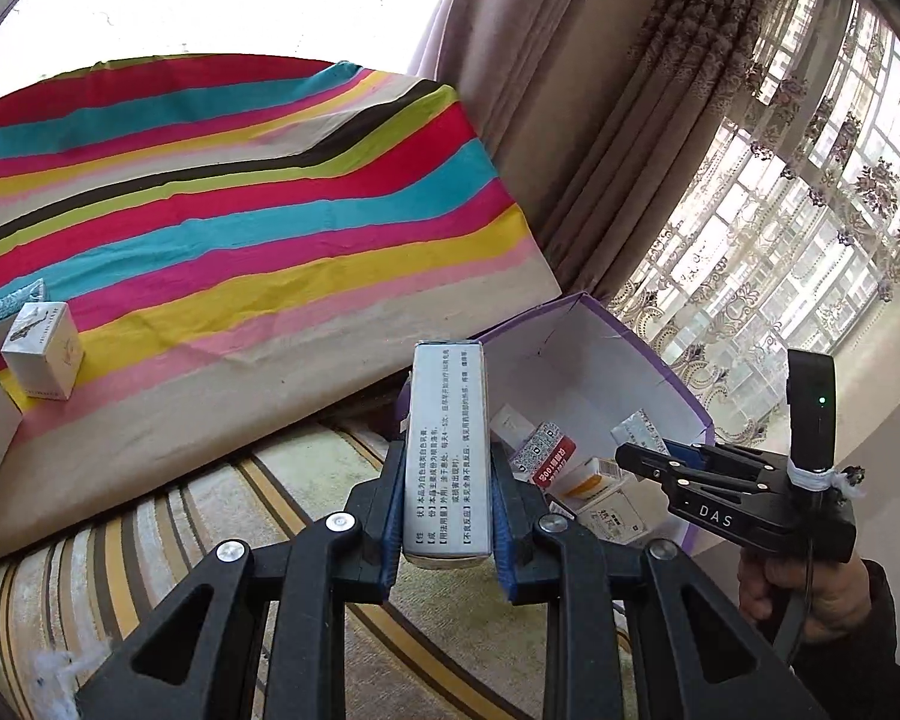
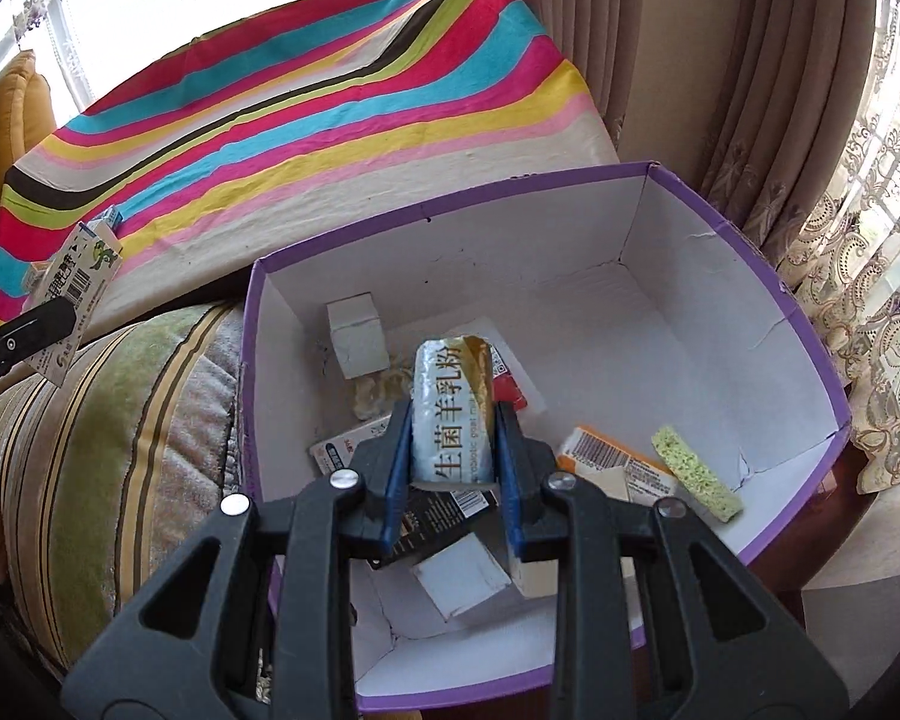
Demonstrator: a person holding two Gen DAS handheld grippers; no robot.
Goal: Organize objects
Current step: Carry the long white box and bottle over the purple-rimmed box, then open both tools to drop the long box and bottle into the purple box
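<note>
My left gripper [image 1: 448,480] is shut on a long white medicine carton [image 1: 447,420] printed with black text, held just left of an open purple storage box [image 1: 672,378]. In the right wrist view my right gripper [image 2: 453,444] is shut on a silver and gold sachet [image 2: 450,396], hanging over the white inside of the purple box [image 2: 690,330]. Several small cartons, among them a white cube carton [image 2: 359,336] and an orange carton [image 2: 606,456], lie in it with a yellow-green sponge [image 2: 696,468]. The left gripper's finger [image 2: 24,330] and its carton [image 2: 81,288] show at the left edge.
A striped cloth [image 1: 240,210] covers a raised surface behind the box, with small cartons [image 1: 42,354] at its left end. A striped sofa cushion [image 2: 120,420] lies left of the box. Curtains [image 1: 750,210] and a window stand to the right. A person's hand [image 1: 810,594] grips the right tool.
</note>
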